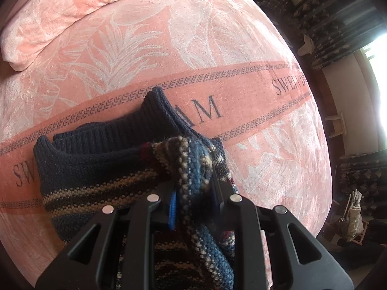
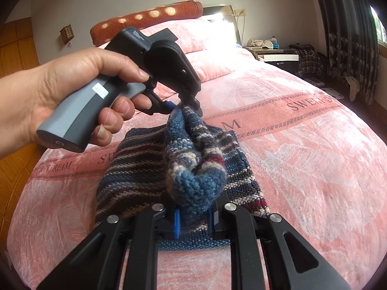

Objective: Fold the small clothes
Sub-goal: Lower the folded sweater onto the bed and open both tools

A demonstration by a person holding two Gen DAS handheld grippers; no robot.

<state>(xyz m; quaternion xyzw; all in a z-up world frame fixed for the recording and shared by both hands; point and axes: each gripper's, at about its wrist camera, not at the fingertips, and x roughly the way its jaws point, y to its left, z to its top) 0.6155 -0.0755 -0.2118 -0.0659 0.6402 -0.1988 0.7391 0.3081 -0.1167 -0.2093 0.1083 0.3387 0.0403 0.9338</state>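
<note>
- On the pink bedspread (image 2: pixel 302 169), mid-bed across the "SWEET DREAM" band, lies a small striped knit sweater (image 2: pixel 135 169); navy ribbed cuffs and hem point toward the pillows (image 2: pixel 208 36).
- Your right gripper (image 2: pixel 193 220) is clamped on a bunched fold of the knit at the near edge, blue pads (image 2: pixel 176 222) pressed into the wool.
- Your left gripper (image 1: pixel 193 203), seen w/ your left hand (image 2: pixel 72 91) on its handle, pinches the far end of the same raised fold; jaws narrow, fabric between them.
- Handling, as a judgement: thick, soft, floppy knit, light, prob. stretchy; it sags btwn the two grips. Not slippery, not fragile, but loops may snag.
- Best hold: edges or corners, several layers deep, so the wool doesn't pull thin.
- Sleeve layout under the fold is hidden; can't tell how many layers are stacked.
</note>
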